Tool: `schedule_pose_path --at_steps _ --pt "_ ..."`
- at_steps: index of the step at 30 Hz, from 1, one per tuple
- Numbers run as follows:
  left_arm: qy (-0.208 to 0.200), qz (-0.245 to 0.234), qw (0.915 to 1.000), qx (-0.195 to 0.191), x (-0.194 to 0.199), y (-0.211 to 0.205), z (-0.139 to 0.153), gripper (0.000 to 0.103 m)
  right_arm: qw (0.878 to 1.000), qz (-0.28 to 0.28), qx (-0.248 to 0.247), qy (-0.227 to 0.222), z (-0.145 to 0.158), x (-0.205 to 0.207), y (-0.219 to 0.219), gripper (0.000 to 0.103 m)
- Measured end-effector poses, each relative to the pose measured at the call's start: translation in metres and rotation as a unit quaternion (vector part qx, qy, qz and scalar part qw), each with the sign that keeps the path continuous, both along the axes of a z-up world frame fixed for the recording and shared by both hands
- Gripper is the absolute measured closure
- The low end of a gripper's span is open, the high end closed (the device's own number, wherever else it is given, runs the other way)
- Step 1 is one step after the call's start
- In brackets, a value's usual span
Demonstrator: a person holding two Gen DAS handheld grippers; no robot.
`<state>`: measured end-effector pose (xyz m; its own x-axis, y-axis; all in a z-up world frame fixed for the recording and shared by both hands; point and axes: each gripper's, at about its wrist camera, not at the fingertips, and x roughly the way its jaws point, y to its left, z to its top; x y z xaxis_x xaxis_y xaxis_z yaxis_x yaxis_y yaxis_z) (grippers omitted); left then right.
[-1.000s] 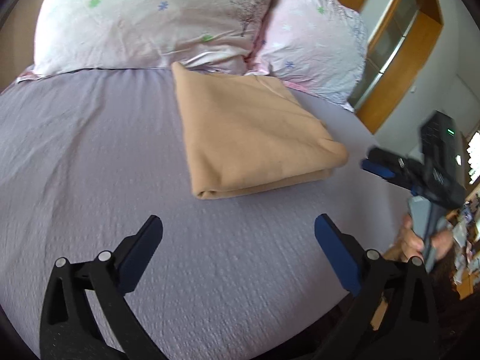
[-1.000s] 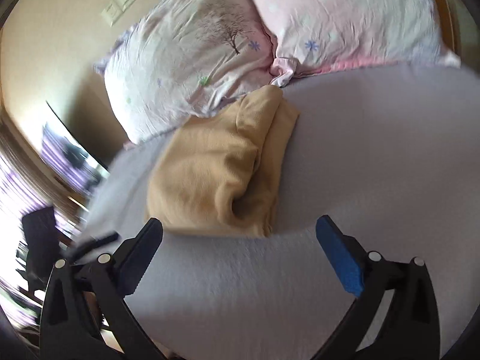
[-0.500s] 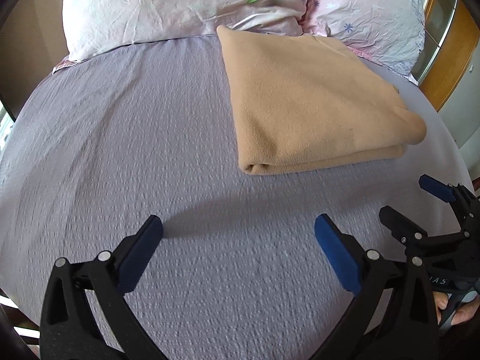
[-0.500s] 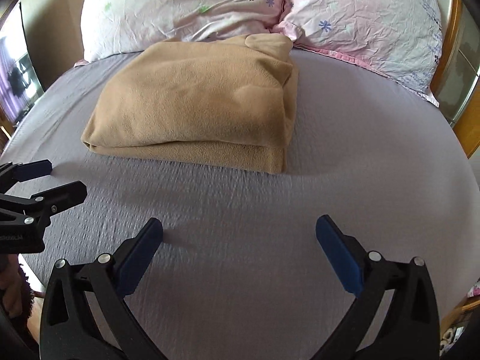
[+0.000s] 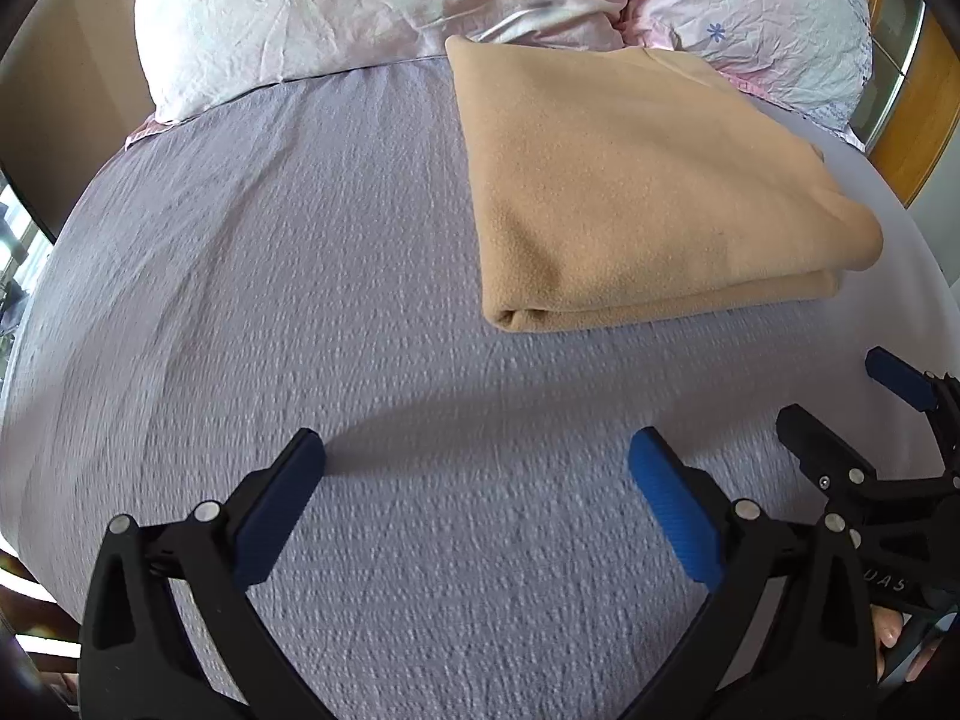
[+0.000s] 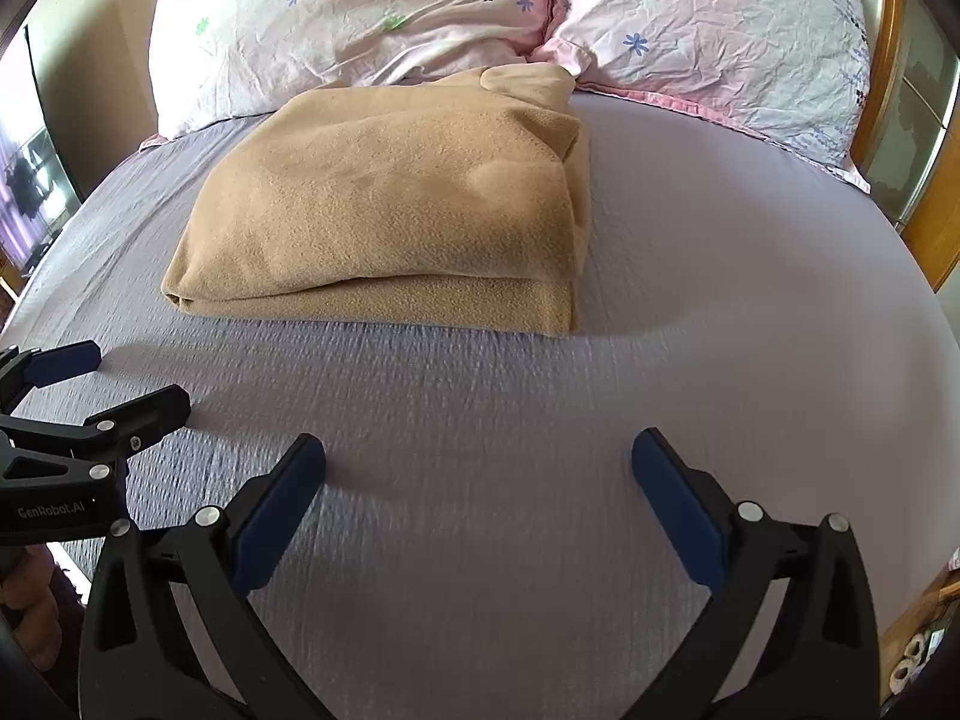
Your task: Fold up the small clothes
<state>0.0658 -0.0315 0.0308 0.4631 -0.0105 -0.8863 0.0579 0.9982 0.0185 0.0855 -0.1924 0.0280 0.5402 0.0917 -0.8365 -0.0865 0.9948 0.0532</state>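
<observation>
1. left gripper [image 5: 477, 456] and right gripper [image 6: 478, 456] both gape wide, holding nothing, over the lilac bedsheet [image 5: 300, 276].
2. folded tan fleece garment [image 6: 390, 204] lies ahead, touching the pillows [image 6: 384, 6].
3. risk: pinching only the top layer would likely undo the fold.

This was a home bedroom. A bed [image 6: 720, 300] with a lilac textured sheet filled the view, and two flower-printed pillows [image 6: 372, 18] lay side by side at the bed's head. A wooden frame [image 5: 918, 120] stood just right of the bed.
</observation>
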Motion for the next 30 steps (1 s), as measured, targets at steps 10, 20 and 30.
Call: schedule_pose_path --at_steps 10,20,30 --pt "-0.005 0.008 1.0 0.001 0.0011 -0.0004 -0.002 0.002 1.0 -0.016 -0.002 0.0 0.0002 0.0018 0.0003 0.001" --pt "-0.003 0.008 1.0 0.001 0.0016 0.0 -0.0019 0.002 1.0 -0.017 -0.001 0.0 -0.0001 0.0019 -0.0006 0.001" --pt "-0.002 0.008 1.0 0.001 0.0018 0.0006 -0.002 0.002 1.0 -0.016 -0.001 0.0 -0.0003 0.0021 -0.0015 0.001"
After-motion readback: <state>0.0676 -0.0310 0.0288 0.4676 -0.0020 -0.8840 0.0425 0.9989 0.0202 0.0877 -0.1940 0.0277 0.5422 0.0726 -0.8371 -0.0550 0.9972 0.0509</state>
